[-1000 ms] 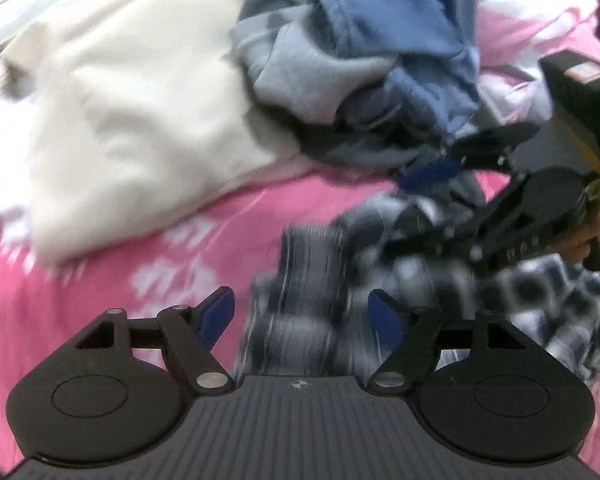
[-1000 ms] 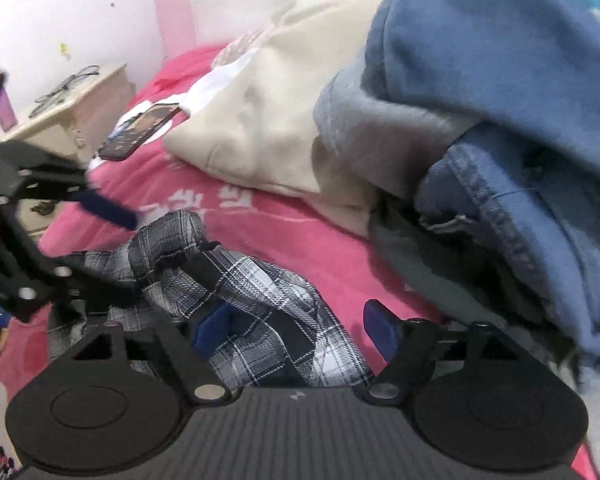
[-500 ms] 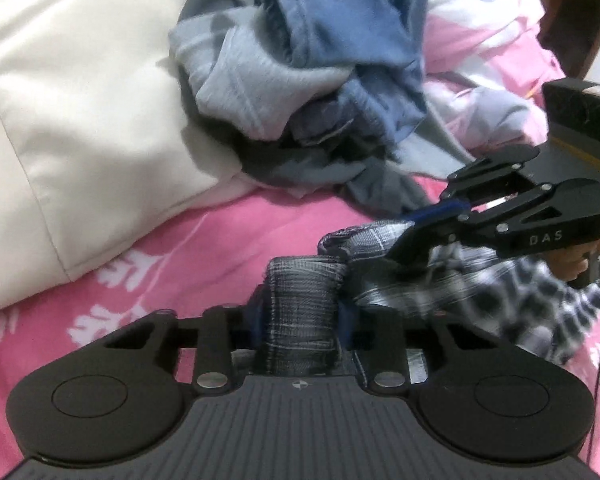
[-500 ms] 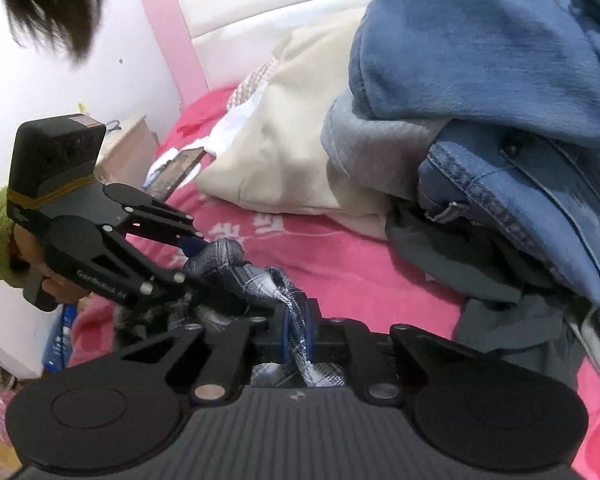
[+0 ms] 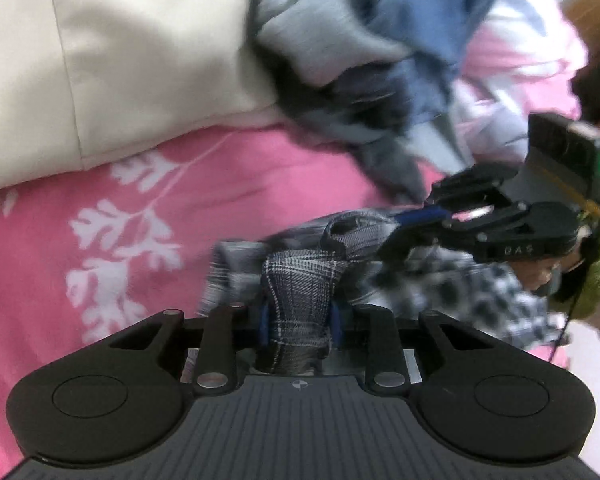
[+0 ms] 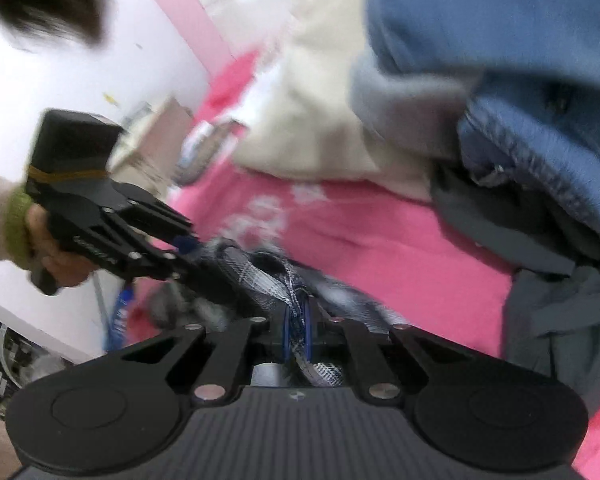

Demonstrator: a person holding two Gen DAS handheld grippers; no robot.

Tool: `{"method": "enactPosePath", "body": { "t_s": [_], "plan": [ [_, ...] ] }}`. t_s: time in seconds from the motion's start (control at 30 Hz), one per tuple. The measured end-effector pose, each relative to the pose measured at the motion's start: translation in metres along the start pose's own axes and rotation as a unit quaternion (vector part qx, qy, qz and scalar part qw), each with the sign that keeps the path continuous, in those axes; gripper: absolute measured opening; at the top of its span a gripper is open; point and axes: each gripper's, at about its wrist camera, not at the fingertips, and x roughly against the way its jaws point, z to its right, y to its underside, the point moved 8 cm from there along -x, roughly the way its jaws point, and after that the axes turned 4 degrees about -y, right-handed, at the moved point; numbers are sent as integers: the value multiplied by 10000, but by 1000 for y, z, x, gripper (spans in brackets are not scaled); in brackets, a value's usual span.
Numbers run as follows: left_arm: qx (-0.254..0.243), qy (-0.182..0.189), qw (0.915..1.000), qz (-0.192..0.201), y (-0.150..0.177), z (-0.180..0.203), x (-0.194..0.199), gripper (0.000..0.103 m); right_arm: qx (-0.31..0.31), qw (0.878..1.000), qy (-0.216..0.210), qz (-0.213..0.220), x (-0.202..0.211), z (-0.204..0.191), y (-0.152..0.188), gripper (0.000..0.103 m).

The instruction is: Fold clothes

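Both jaws clamp our plaid shirt, left gripper closing on a thick bunch, right gripper on an edge, low-centre of frame. Shirt's crumpled, nothing folded — clothes pile upper right untouched.

Left of the left tongs the pink bed lies bare. Ahead, a cream pillow and a heap of blue and grey clothes block the way.

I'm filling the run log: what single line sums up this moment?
left gripper: closing on plaid shirt | right gripper: shut on shirt | bedsheet: pink | pile: unfolded
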Motion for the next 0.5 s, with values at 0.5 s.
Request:
{"method": "enactPosePath", "body": {
  "t_s": [0.5],
  "plan": [
    [183,-678,9948,733,-12,-5,34,42,-249,9977,621,-111,-20,25,3,10]
  ]
}}
